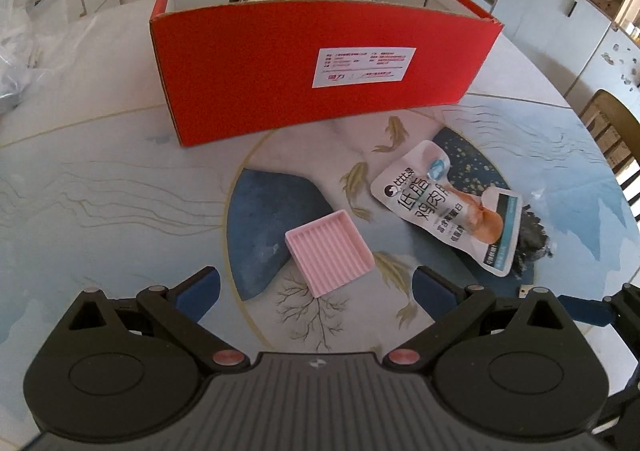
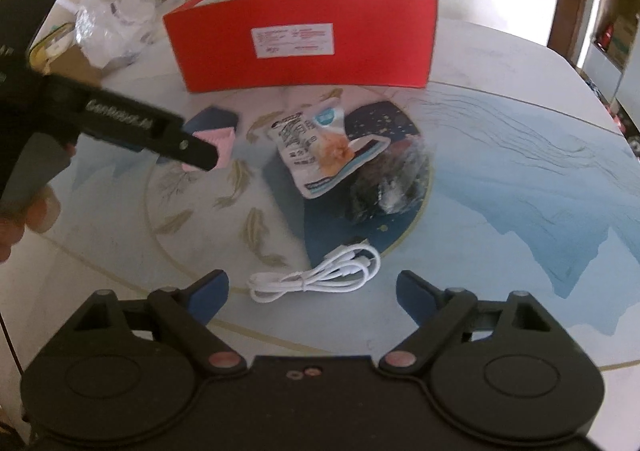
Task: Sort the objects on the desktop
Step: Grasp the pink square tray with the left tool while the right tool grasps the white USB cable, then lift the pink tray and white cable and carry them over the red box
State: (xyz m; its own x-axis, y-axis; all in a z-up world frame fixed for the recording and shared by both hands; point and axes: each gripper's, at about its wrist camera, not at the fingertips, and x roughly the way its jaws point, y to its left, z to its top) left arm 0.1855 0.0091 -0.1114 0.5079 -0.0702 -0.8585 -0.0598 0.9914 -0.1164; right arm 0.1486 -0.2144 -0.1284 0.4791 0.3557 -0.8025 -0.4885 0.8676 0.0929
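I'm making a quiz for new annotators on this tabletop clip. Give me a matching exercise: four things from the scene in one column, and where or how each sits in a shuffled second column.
Things:
1. pink tray
2. white cable
3. red box
4. snack pouch

Descriptions:
A. coiled, lying ahead of the right gripper
B. lying flat, partly over a dark crinkled bag
C. open-topped, at the far side of the table
D. ridged, lying ahead of the left gripper

Pairs: 1-D, 2-A, 3-C, 4-B

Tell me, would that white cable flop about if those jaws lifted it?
Probably, somewhat. The white cable is thin and coiled into loose loops, so the ends would likely dangle. A small tie around the middle should keep the bundle together. It looks light, and its smooth sheath might slip between the right gripper's open jaws.
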